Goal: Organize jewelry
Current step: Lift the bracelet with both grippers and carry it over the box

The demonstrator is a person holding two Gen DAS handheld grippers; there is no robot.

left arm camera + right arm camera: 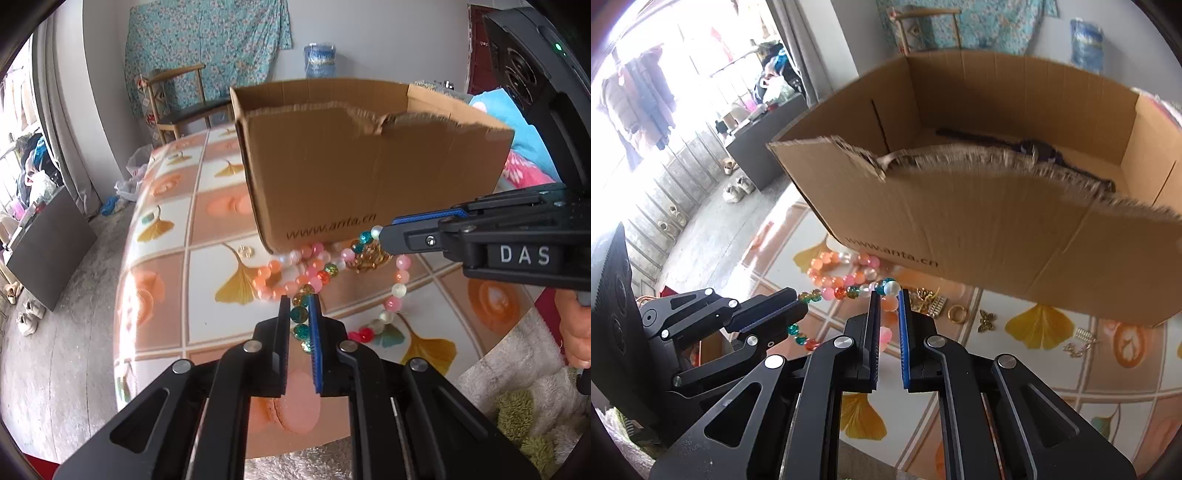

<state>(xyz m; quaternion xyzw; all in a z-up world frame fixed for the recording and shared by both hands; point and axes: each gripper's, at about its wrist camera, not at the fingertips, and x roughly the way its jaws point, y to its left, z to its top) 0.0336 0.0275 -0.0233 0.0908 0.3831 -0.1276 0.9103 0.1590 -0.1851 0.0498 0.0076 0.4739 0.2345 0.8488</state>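
A strand of teal, amber, red and pink beads (325,275) hangs stretched between my two grippers just above the table. My left gripper (299,300) is shut on its teal and amber end. My right gripper (385,232) comes in from the right, shut on the strand by a white pearl bead (892,287). In the right wrist view the right gripper (888,295) holds that bead and the left gripper (799,298) is at the left. A pink and orange bead bracelet (831,269) lies on the table before the open cardboard box (960,221).
Beside the box lie a gold ring (956,314), a butterfly charm (986,320), a gold clip (931,301) and a silver chain (1078,343). A dark item (1034,151) lies inside the box. The tablecloth (207,295) has a ginkgo-leaf pattern. A chair (177,107) stands behind.
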